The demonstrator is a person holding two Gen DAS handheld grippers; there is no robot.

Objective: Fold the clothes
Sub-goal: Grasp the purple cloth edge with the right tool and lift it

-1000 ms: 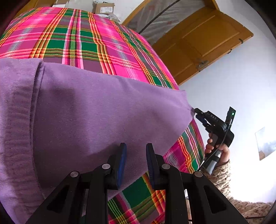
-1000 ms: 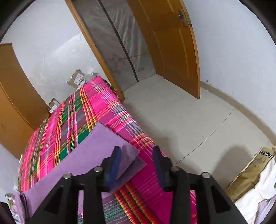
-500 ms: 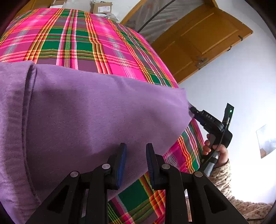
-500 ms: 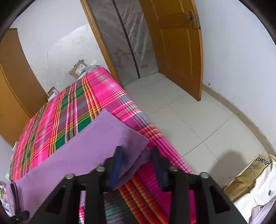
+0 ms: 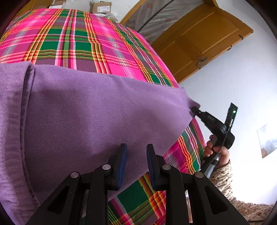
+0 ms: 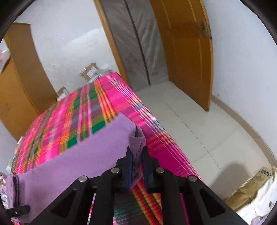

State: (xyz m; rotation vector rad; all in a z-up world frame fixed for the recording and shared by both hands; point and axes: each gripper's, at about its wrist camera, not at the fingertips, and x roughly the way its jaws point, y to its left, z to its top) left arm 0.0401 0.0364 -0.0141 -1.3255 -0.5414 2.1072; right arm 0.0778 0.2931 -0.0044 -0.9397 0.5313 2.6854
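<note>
Left wrist view looks along the left gripper, whose blue-padded fingers stand slightly apart over the near edge of a purple garment; no cloth can be seen pressed between them from this angle, and whether they grip the fabric's lower edge cannot be told. That garment spreads from nine o'clock across the middle of the frame, with a stitched seam or hem running down near the left side, and it lies over a bed covered in a pink, green and orange plaid bedspread. At about three o'clock the garment's far corner runs into the tip of the right gripper, a black tool held by a hand in a speckled knit sleeve. An orange wooden door stands open at one o'clock, and a cardboard box sits beyond the bed at twelve. Right wrist view shows the right gripper with its fingers drawn close together, pinching a bunched corner of the purple garment, which stretches away toward eight o'clock, where a black tip of the other tool meets its far end. The plaid bedspread is blurred under the cloth, a pale tiled floor fills three o'clock, the door rises at one o'clock, and a brown paper bag lies at four o'clock.
</note>
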